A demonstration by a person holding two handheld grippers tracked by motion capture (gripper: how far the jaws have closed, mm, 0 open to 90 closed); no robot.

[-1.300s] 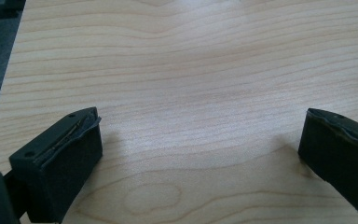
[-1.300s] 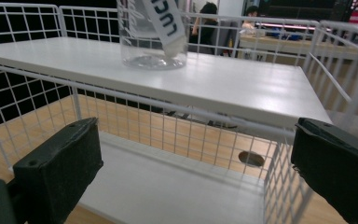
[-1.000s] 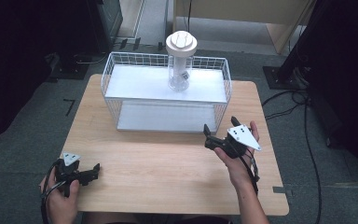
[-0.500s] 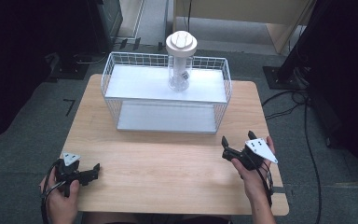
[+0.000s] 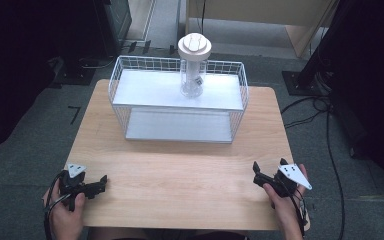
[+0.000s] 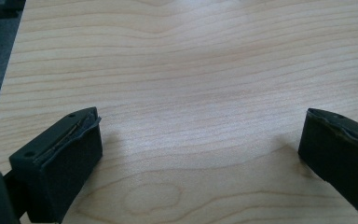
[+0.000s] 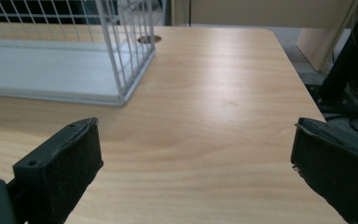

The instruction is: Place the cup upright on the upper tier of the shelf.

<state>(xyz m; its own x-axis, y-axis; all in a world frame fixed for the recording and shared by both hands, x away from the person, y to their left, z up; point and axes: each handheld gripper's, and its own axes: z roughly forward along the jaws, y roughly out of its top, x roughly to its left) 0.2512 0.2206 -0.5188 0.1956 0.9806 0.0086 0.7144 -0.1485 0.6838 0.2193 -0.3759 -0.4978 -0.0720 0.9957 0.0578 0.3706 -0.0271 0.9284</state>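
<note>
1. Centrally, at the far side of the light wooden worktop (image 5: 180, 175), we see a clear plastic jar with a round white lid (image 5: 194, 65) standing upright on the upper white shelf of a white wire basket rack (image 5: 177, 102).
2. We find the jar toward the back of that upper shelf, a little right of its middle, with a lower white shelf beneath it.
3. Looking from the right gripper view, we see the rack's near corner (image 7: 121, 70) resting on the worktop, well apart from the jaws.
4. We see the left gripper (image 5: 96, 184), black with a grey three-cornered plate, held in the person's left hand (image 5: 65, 212) near the worktop's front left corner; its jaws stand wide apart with bare wood between them.
5. We see the right gripper (image 5: 267, 170) held in the person's right hand (image 5: 286, 200) near the front right edge, its jaws likewise spread and grasping nothing.
6. Both grippers sit well apart from the rack and from each other.
7. Around the worktop we see grey carpeted floor (image 5: 30, 145) and black cables (image 5: 330, 130) on the right.
</note>
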